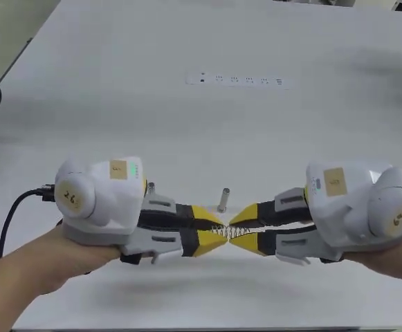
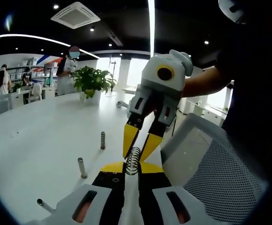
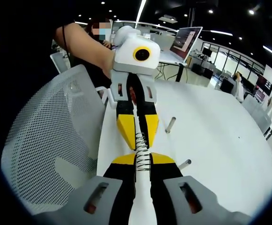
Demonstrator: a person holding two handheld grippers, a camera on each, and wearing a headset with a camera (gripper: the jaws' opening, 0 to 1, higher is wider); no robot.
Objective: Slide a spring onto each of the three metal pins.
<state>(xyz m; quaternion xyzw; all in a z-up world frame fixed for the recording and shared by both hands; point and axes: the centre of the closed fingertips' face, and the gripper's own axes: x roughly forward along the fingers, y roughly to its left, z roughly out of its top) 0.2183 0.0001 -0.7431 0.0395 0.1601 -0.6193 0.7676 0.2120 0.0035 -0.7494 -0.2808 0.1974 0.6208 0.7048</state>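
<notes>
White workbench [image 1: 201, 138] lies below; above it the left gripper [image 1: 216, 231] and right gripper [image 1: 241, 229] meet tip to tip. Each pair of jaws is pinched on one end of the same small spring [image 1: 229, 234], likely to re-grip it straight for threading. Just beyond stand the metal pins: a sleeved pin [image 2: 102, 139] that seems to wear a spring, a bare pin [image 2: 82, 167] and a third pin [image 2: 44, 205].

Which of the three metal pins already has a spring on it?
The farthest metal pin in the left gripper view: a coiled spring wraps its shaft. The middle pin and nearest pin look bare.
</notes>
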